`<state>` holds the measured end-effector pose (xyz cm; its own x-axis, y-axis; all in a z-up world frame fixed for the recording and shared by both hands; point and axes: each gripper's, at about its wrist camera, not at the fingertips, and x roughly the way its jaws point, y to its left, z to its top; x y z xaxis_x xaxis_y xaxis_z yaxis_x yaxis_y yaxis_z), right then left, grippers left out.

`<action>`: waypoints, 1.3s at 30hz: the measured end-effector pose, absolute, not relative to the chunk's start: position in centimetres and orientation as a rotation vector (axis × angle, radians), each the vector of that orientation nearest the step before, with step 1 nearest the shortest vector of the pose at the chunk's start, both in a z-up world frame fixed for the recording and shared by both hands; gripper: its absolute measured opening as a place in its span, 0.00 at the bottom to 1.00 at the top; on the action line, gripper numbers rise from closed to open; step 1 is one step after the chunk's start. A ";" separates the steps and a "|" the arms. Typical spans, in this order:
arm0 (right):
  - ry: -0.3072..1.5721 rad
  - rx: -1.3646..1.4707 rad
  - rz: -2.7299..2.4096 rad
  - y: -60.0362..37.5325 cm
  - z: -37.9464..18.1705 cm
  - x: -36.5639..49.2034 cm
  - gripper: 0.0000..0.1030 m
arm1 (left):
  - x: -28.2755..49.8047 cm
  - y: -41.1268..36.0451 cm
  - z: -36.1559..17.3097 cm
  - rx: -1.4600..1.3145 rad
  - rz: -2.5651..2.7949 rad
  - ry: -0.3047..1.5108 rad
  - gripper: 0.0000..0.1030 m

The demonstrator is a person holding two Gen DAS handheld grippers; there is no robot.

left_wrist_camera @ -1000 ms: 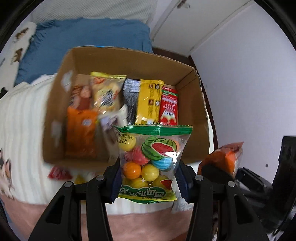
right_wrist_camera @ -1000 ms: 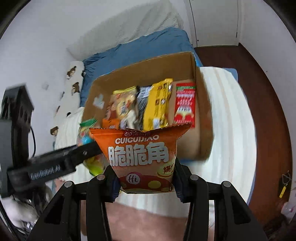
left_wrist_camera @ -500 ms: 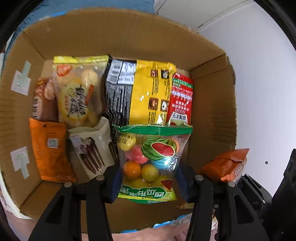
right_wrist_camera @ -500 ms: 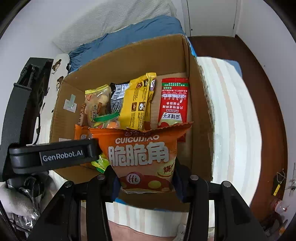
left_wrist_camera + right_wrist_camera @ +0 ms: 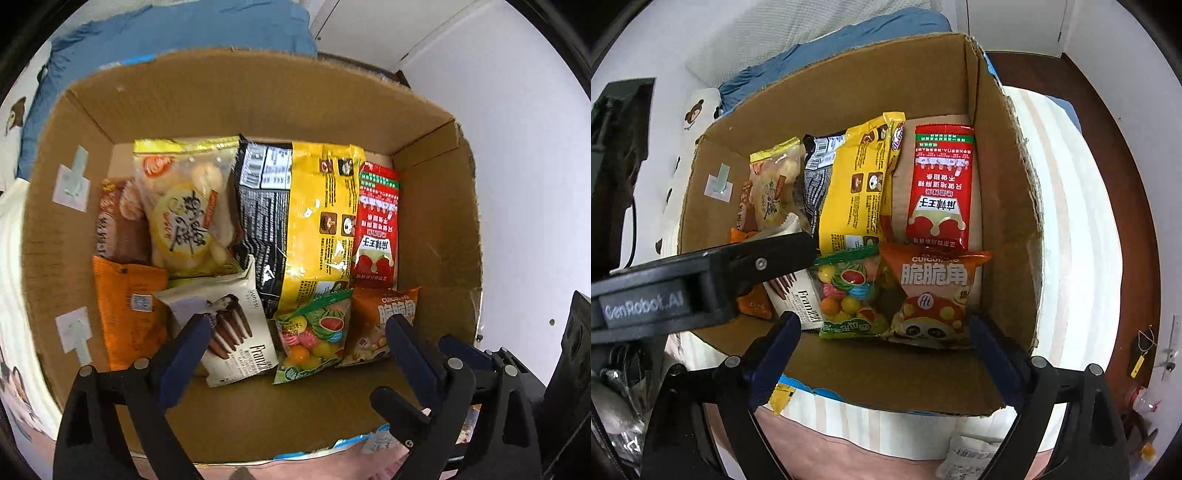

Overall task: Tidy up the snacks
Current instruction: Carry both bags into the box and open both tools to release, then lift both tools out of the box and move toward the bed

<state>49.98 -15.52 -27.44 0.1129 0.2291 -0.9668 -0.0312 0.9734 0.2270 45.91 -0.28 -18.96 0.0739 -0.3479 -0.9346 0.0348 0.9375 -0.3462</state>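
A cardboard box (image 5: pixel 258 107) on a bed holds several snack packs. The green-edged fruit candy bag (image 5: pixel 314 336) lies on the box floor, next to the orange corner-chip bag (image 5: pixel 384 325). Both also show in the right wrist view, the candy bag (image 5: pixel 849 295) left of the chip bag (image 5: pixel 934 295). My left gripper (image 5: pixel 295 332) is open and empty above the box's near side. My right gripper (image 5: pixel 886 328) is open and empty over the near wall. The left gripper's arm (image 5: pixel 701 280) crosses the right view.
A yellow pack (image 5: pixel 317 221), a black pack (image 5: pixel 262 210), a red pack (image 5: pixel 376 225), a white Franzzi box (image 5: pixel 229 325), an orange pack (image 5: pixel 129 314) and a pastry bag (image 5: pixel 188 206) fill the box. A striped blanket (image 5: pixel 1067 221) lies under it. A blue pillow (image 5: pixel 177 33) lies behind.
Both grippers have opened and let go: the candy bag and the orange chip bag now lie side by side in the box. Both grippers have drawn back slightly.
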 end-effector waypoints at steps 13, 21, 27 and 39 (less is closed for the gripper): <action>1.332 0.150 0.138 -15.0 -24.6 47.1 0.93 | 40.9 5.0 -14.2 -0.148 -0.124 1.208 0.94; 1.221 0.082 0.115 -13.7 -21.9 44.5 0.93 | 37.6 6.9 -13.0 -0.103 -0.051 1.102 0.94; 1.160 0.084 0.121 -13.3 -19.7 42.3 0.93 | 35.0 7.6 -11.6 -0.088 -0.039 1.039 0.94; 1.063 0.137 0.147 -13.4 -15.6 37.5 0.93 | 30.3 7.8 -7.7 -0.087 -0.049 0.936 0.94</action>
